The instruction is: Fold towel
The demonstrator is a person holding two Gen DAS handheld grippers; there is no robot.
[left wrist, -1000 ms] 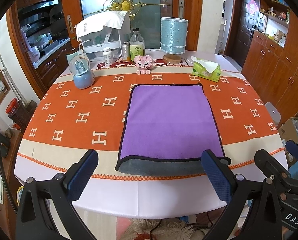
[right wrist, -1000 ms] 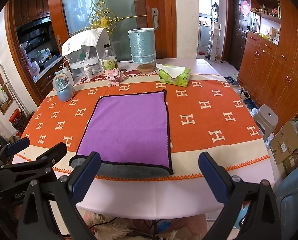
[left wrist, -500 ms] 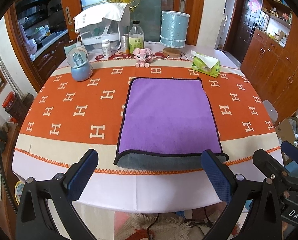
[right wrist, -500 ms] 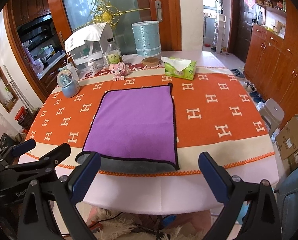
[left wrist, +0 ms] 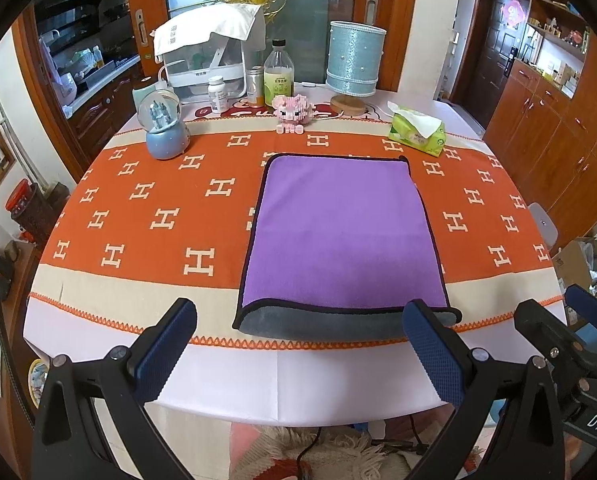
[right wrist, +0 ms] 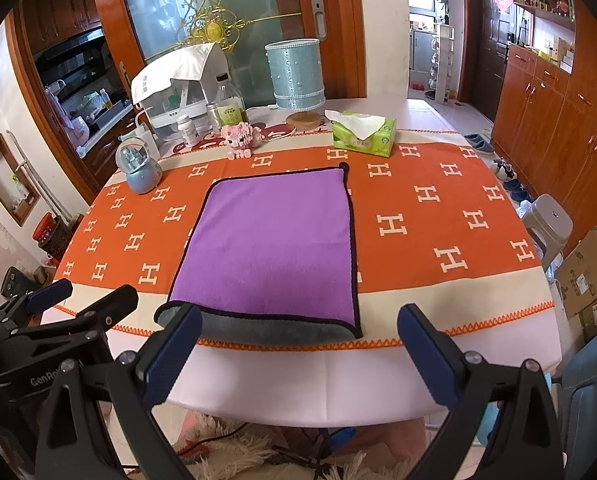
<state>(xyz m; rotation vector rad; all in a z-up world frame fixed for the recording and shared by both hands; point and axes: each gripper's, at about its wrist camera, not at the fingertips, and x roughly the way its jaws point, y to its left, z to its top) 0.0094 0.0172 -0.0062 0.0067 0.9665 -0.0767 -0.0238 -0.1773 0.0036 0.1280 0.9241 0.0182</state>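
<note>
- Your left tool (left wrist: 298, 344) is spread wide and holds nothing; its blue ribbed pads (left wrist: 166, 348) hang off the near rim of the surface (left wrist: 338, 380), short of the cloth.
- Your right tool (right wrist: 296, 350) is just as wide and just as empty, and it too sits back from the near rim.
- The flat purple microfibre towel with black piping and a grey underside (left wrist: 338, 236) lies dead ahead at 12 o'clock from both tools, on the orange H-patterned tablecloth (left wrist: 146, 216). Its long axis runs from you toward 12 o'clock, so the short near hem faces you.
- I judge the towel already folded once: a grey lower layer (left wrist: 338, 322) sticks out past the purple hem at the near end.
- Neither tool is clearly nearer. In the left view the towel sits slightly toward 1 o'clock, in the right view slightly toward 11, so each tool suits the near corner on its own side.
- The left view shows the grey tab jutting at the near right corner; the right view shows the matching bulge at the near left corner (right wrist: 166, 314), partly behind a pad.
- Well beyond, past the far hem: a pink block pig figure (left wrist: 290, 110), a green tissue pack (left wrist: 416, 132) and a blue snow globe (left wrist: 164, 128), all clear of the towel.
</note>
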